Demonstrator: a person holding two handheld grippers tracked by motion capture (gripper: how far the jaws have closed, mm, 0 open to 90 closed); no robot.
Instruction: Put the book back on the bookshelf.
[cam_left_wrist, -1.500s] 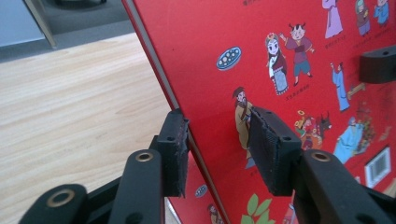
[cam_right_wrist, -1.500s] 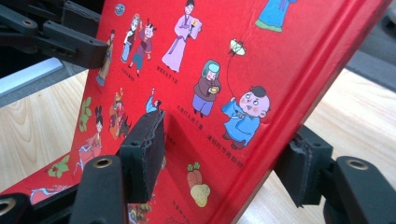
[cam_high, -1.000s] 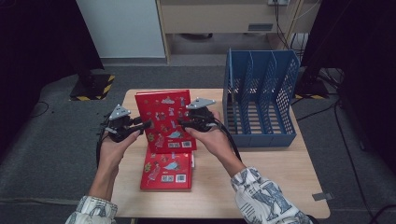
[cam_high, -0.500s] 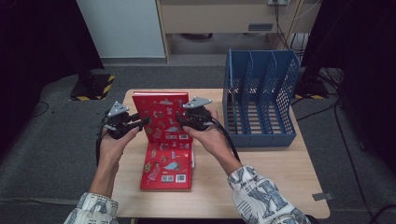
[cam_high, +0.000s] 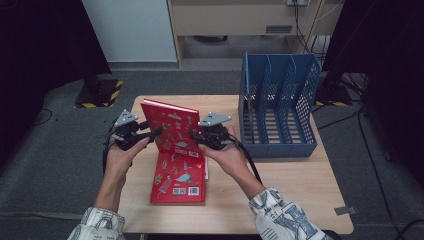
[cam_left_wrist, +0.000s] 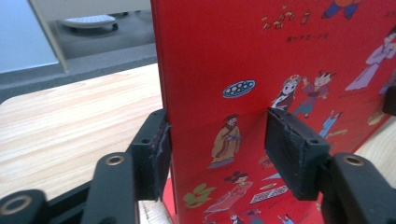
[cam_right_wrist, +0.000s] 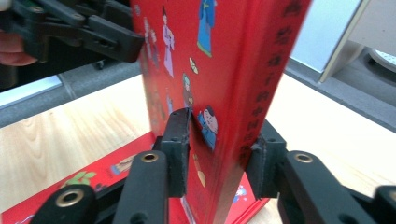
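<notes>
A red picture book (cam_high: 172, 127) stands tilted up on its lower edge over a second red book (cam_high: 177, 177) that lies flat on the wooden table (cam_high: 300, 175). My left gripper (cam_high: 150, 135) is at the standing book's left edge. Its jaws have just been opening, and in the left gripper view (cam_left_wrist: 219, 140) the cover edge sits between them with the right pad (cam_left_wrist: 289, 154) off the cover. My right gripper (cam_high: 197, 136) is at the book's right side. Its jaws have just been closing, and in the right gripper view (cam_right_wrist: 219, 140) both pads press the book (cam_right_wrist: 233, 70) by its spine.
A blue slotted file rack (cam_high: 280, 105) stands on the table's right part, close behind my right hand. The left gripper (cam_right_wrist: 93, 32) appears at the upper left of the right gripper view. Dark floor and cables surround the table.
The upper red book has been tipped up steeper. The left jaws have spread apart at its edge, and the right jaws have drawn in on it. Both hands stayed nearly in place.
</notes>
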